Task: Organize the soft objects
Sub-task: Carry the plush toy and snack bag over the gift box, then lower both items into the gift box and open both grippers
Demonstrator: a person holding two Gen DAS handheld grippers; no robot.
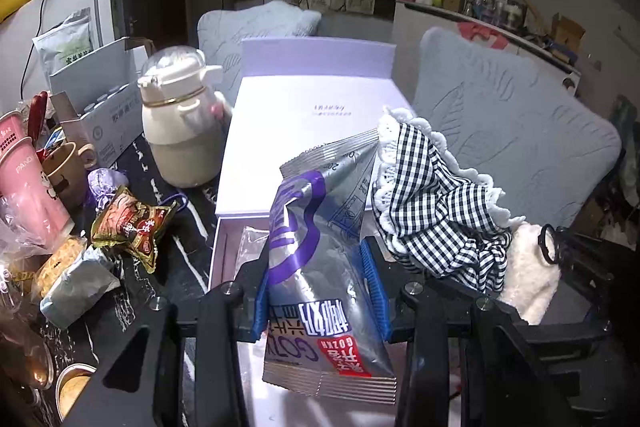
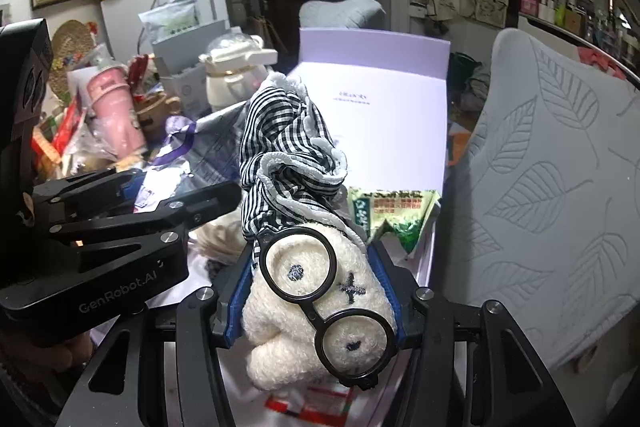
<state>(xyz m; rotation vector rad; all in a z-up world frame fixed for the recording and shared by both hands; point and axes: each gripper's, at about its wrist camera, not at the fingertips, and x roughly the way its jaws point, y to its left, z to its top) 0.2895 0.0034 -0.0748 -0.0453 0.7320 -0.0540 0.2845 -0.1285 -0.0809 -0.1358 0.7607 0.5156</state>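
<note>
In the left wrist view my left gripper (image 1: pixel 318 287) is shut on a silver and purple snack packet (image 1: pixel 316 227), its blue pads (image 1: pixel 260 291) pressing both sides. Just to its right hangs a white plush toy (image 1: pixel 528 279) in a black-and-white checked dress (image 1: pixel 432 195). In the right wrist view my right gripper (image 2: pixel 316 303) is shut on that plush toy (image 2: pixel 296 323), which wears round black glasses (image 2: pixel 298 263). The left gripper (image 2: pixel 168 193) shows at the left there with the packet (image 2: pixel 208 155). Both are held over an open white box (image 2: pixel 372 115).
The white box (image 1: pixel 312 107) has its lid standing up behind; a green packet (image 2: pixel 396 219) lies inside. A cream jug (image 1: pixel 180 131), pink cups (image 1: pixel 24 179) and loose snack packets (image 1: pixel 132 223) crowd the left. Grey leaf-patterned cushions (image 2: pixel 560 187) stand at the right.
</note>
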